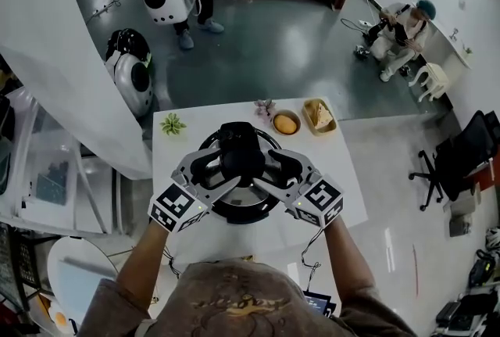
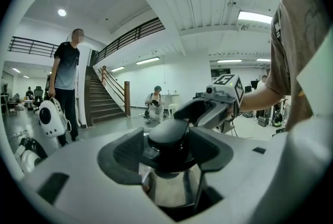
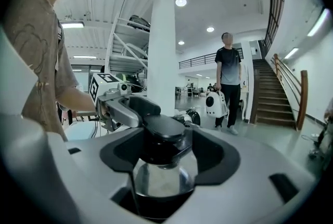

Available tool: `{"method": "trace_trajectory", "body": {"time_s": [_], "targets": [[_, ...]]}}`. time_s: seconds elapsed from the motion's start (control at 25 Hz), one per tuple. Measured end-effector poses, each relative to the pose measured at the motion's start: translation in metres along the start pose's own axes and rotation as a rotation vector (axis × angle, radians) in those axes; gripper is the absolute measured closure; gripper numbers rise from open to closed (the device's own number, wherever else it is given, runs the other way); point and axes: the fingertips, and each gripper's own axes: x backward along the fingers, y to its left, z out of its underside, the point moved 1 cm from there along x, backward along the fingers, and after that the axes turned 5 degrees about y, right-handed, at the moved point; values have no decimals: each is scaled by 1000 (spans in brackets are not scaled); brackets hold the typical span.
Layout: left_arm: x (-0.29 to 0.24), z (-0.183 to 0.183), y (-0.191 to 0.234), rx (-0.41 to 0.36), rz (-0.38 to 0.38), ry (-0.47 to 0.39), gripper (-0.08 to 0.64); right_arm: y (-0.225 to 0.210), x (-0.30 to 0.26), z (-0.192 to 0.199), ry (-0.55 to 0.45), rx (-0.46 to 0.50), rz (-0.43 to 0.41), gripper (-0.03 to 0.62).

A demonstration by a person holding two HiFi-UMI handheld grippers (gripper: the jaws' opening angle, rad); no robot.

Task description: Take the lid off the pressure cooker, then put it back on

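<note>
Closest to me, two grippers, left gripper (image 1: 221,163) and right gripper (image 1: 269,165), crowd each other, fingers spread astride the one lid's (image 1: 238,201) handle (image 1: 241,144), not pinching. One pressure cooker (image 1: 244,219) sits mid-table (image 1: 344,187), lidded. Two dishes (image 1: 286,123) at one o'clock, one plant (image 1: 173,123) at eleven.

Beyond the right tool (image 1: 269,170), on the surface (image 1: 344,171): a bowl (image 1: 274,124) of something orange, a bread basket (image 1: 305,115); beyond the left tool (image 1: 219,167), a green plant (image 1: 173,123).
</note>
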Motion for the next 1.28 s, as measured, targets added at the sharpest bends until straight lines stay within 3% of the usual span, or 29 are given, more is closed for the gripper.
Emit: {"method": "trace_trajectory", "body": {"time_s": [0.32, 0.6, 1.28], "targets": [[-8, 1, -1, -22, 24, 35, 307, -1, -20, -13, 74, 150, -120, 310], [-11, 2, 0, -11, 58, 54, 314, 3, -29, -8, 84, 152, -211, 311], [-12, 2, 3, -16, 137, 119, 316, 1, -29, -9, 38, 114, -183, 307]]}}
